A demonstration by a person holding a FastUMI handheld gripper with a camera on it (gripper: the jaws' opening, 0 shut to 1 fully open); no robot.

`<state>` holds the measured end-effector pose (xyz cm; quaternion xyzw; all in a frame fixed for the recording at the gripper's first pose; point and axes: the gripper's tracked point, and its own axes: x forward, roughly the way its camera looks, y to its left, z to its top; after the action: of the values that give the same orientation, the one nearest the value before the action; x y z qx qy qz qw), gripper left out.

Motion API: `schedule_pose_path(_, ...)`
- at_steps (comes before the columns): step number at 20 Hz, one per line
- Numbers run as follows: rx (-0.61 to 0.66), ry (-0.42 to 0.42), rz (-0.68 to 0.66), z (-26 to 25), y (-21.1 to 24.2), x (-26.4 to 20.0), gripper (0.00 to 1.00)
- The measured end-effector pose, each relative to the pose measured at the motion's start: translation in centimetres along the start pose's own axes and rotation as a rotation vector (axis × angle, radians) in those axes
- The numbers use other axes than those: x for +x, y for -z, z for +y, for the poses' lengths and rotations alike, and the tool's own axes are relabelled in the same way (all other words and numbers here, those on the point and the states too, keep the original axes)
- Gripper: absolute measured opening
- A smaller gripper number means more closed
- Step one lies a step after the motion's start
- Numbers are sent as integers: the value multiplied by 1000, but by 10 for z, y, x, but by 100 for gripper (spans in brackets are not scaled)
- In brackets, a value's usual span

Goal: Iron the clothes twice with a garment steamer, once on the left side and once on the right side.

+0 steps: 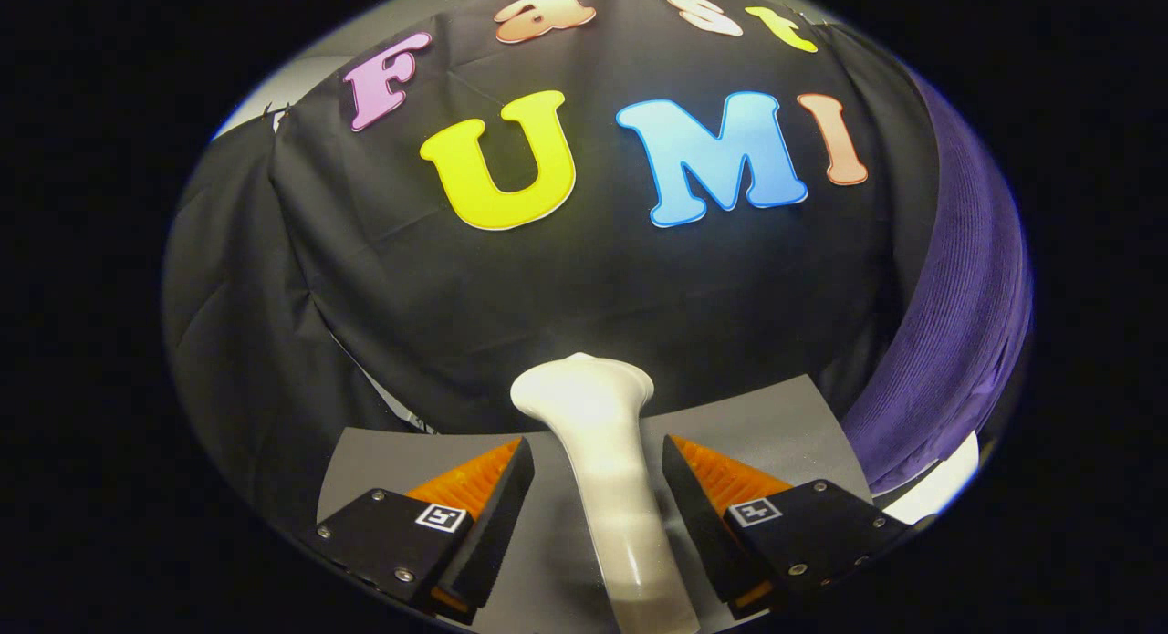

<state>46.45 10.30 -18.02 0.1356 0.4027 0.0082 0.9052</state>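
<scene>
No readable text on steamer (598, 452); gripper (598, 488) finger tags perhaps coded markers, not legible writing

The white steamer (598, 452) shines bright, with glare on its top. The cloth wall behind the steamer is dark and shadowy. Lines bend round far from the steamer. The picture is sharp, not blurry.
</scene>
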Motion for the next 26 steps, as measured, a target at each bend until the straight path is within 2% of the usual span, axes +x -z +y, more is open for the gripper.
schedule_pose_path(3, 11, 5, 34, -2, 10, 6, 79)
schedule_pose_path(4, 16, 7, 39, -3, 11, 5, 73)
schedule_pose_path(6, 44, 8, 50, -6, 13, 5, 67)
schedule_pose_path(9, 92, 20, 105, -10, 28, 7, 64)
schedule_pose_path(13, 105, 17, 169, -11, 34, 0, 52)
schedule_pose_path(16, 77, 79, 149, -22, 30, -15, 45)
schedule_pose_path(19, 88, 90, 90, -27, 32, -40, 42)
schedule_pose_path(26, 14, 117, -7, -31, 47, -118, 38)
